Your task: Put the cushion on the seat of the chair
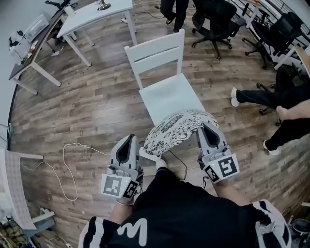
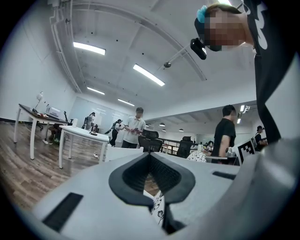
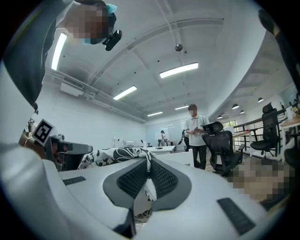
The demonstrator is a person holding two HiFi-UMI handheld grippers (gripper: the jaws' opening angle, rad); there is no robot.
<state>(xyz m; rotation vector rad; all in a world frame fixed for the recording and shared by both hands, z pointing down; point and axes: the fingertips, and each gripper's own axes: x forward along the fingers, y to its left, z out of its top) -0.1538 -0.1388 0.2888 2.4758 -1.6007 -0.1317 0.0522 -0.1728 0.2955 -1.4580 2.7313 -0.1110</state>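
Note:
A white wooden chair [image 1: 167,92] stands on the wood floor just ahead of me, its seat bare. The cushion [image 1: 179,127], white with a black floral print, hangs over the seat's front edge, stretched between both grippers. My left gripper [image 1: 139,147] is shut on its left corner, and the printed fabric [image 2: 158,209] shows pinched between the jaws in the left gripper view. My right gripper [image 1: 206,127] is shut on the right edge. In the right gripper view the cushion [image 3: 117,153] runs leftward from the closed jaws. Both grippers point level toward the chair.
White tables [image 1: 94,12] stand at the back left and black office chairs [image 1: 213,19] at the back right. A seated person's legs [image 1: 271,97] reach in from the right. A white cable [image 1: 68,164] loops on the floor at left. People [image 2: 133,131] stand in the distance.

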